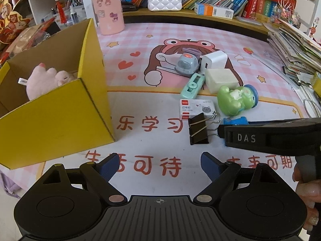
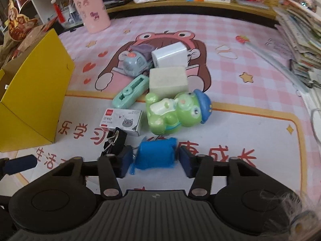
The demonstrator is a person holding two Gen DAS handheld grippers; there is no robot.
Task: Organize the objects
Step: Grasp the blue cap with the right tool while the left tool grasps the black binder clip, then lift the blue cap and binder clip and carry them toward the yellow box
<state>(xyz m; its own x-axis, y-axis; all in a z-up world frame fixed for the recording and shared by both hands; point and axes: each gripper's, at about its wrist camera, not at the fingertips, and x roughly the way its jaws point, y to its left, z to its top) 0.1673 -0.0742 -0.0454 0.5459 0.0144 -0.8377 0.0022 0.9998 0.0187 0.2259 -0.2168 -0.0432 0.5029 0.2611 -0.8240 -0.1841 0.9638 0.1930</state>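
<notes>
1. the right gripper (image 2: pixel 154 160) has its blue pads against either side of a blue wad (image 2: pixel 155 153) (crumpled, maybe plastic or foam; the view is too soft to say), which sits on the cartoon desk mat (image 2: pixel 240 64).
2. just left of it a black binder clip (image 2: pixel 116 142) touches the left pad and leans on a small staples box (image 2: pixel 122 121).
3. behind the wad lies a green frog toy with a blue cap (image 2: pixel 176 113), then a pale block (image 2: pixel 168 80), a white charger (image 2: pixel 169 55), a mint correction-tape dispenser (image 2: pixel 130 94) and a grey toy car (image 2: pixel 133 61), all bunched together.
4. the left gripper (image 1: pixel 158 165) hangs over bare mat with its jaws spread wide and nothing between them.
5. a yellow cardboard box (image 1: pixel 60 124) stands at the left, with a pink plush toy (image 1: pixel 48 78) inside.
</notes>
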